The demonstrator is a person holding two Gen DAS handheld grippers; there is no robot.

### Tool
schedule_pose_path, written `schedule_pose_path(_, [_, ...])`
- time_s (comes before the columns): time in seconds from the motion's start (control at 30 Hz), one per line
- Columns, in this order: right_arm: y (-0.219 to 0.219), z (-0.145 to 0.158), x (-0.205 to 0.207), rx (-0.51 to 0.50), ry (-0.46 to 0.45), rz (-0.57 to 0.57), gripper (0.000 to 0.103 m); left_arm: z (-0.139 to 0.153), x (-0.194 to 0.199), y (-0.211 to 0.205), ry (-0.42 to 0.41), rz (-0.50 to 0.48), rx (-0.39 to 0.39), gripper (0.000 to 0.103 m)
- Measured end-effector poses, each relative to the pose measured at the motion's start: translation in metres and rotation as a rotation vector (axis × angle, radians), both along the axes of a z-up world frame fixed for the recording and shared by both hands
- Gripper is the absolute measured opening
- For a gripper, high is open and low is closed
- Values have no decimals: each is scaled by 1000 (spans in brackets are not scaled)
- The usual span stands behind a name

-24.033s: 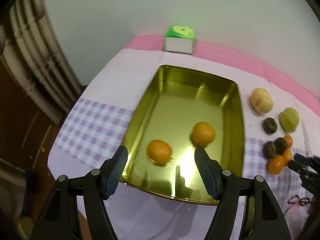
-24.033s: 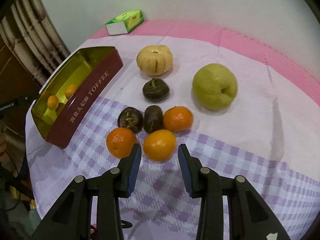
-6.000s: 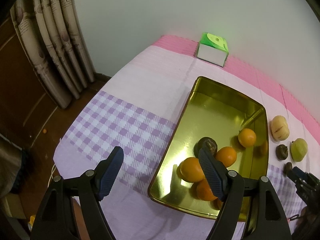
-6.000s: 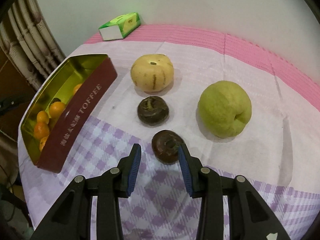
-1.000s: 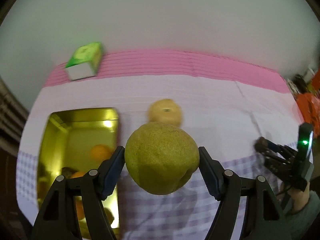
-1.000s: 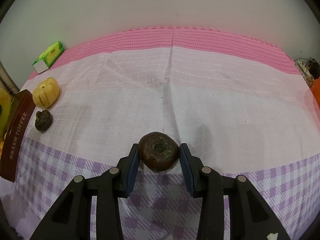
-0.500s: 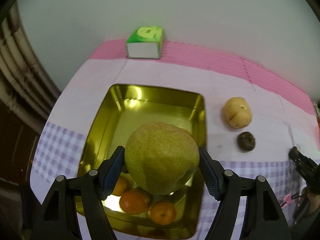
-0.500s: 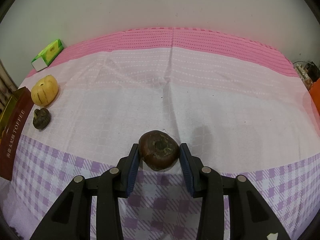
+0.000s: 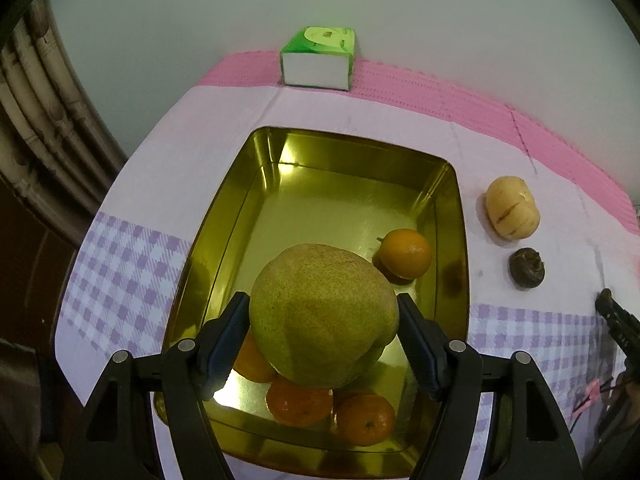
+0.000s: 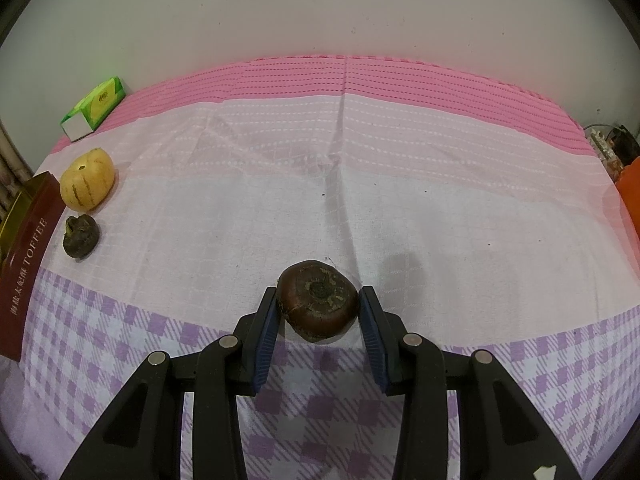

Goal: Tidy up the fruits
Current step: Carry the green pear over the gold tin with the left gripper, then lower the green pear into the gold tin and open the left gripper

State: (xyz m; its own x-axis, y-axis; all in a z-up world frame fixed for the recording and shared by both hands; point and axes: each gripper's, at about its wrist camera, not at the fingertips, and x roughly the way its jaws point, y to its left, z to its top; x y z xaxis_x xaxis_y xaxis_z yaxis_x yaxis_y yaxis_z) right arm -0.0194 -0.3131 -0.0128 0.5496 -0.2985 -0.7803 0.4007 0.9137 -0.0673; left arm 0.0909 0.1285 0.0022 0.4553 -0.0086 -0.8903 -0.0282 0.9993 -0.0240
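Observation:
My left gripper (image 9: 323, 314) is shut on a big green pear (image 9: 324, 314) and holds it above the near half of the gold tin (image 9: 336, 184). Several oranges (image 9: 405, 255) lie in the tin, some hidden under the pear. My right gripper (image 10: 319, 305) is shut on a dark brown fruit (image 10: 318, 305) just above the cloth. A pale yellow striped melon (image 10: 87, 184) and a second dark brown fruit (image 10: 81, 236) lie on the cloth beside the tin's red side (image 10: 25, 268). They also show in the left wrist view, the melon (image 9: 512, 212) and the dark fruit (image 9: 527, 268).
A green tissue box (image 9: 319, 57) stands at the back by the wall, also in the right wrist view (image 10: 94, 108). A curtain (image 9: 44, 128) hangs left of the table. An orange object (image 10: 630, 196) sits at the right edge.
My left gripper has carried the pear leftward from over the cloth to above the tin and come lower over it. The right gripper has hardly moved; its dark fruit has tilted a little.

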Motion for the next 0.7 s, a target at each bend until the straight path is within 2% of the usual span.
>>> schedule_pose_path(0.37, [1, -1, 1, -8, 3, -1, 38, 0, -1, -1, -13, -9, -4, 73])
schedule_pose_path(0.7, [0, -1, 1, -9, 3, -1, 38, -4, -11, 12, 0, 29, -44, 73])
